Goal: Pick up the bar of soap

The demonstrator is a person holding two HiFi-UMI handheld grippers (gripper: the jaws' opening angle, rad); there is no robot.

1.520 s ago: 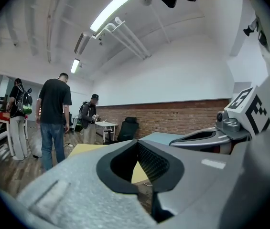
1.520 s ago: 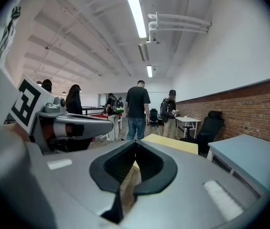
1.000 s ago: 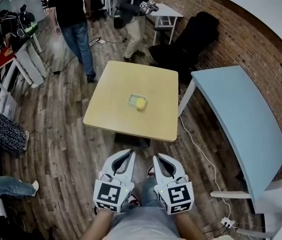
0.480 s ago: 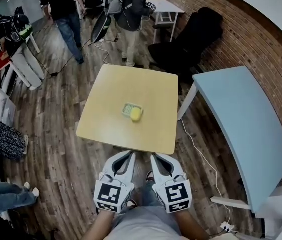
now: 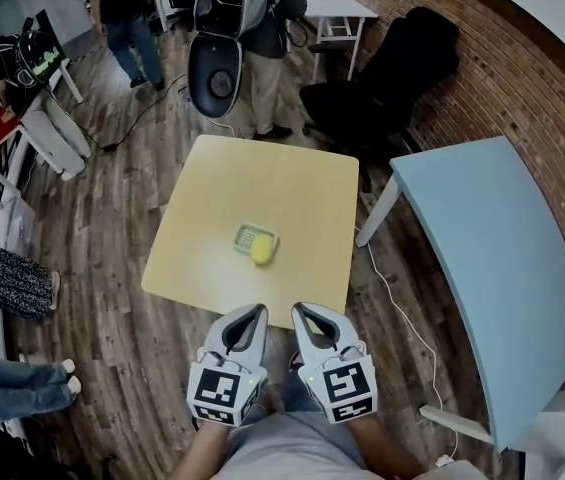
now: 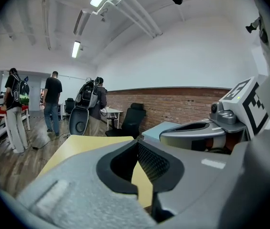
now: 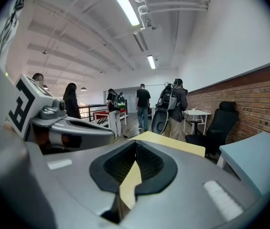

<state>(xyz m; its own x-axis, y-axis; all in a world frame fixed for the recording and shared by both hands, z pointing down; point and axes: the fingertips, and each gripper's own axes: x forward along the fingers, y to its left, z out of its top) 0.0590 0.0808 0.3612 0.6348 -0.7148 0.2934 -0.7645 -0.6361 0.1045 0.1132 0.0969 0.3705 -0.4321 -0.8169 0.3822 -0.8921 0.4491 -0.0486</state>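
A yellow bar of soap (image 5: pixel 261 251) lies on a pale green soap dish (image 5: pixel 252 237) near the middle of the light wooden table (image 5: pixel 212 208). My left gripper (image 5: pixel 255 314) and right gripper (image 5: pixel 302 315) hover side by side just short of the table's near edge, both pointing toward the soap. Each is shut with nothing between its jaws. In the left gripper view the jaw tips (image 6: pixel 137 144) meet in front of the tabletop (image 6: pixel 82 144); the soap is hidden there. The right gripper view likewise shows closed tips (image 7: pixel 135 147) over the table (image 7: pixel 173 144).
A light blue table (image 5: pixel 482 268) stands to the right, with a black office chair (image 5: pixel 382 78) behind the wooden table. Several people stand at the back; one carries a large dark case (image 5: pixel 212 73). A white cable (image 5: pixel 402 308) runs across the wooden floor.
I have walked closer: the table and soap have slid nearer to both grippers, whose tips now reach the table's near edge. People at the back have shifted.
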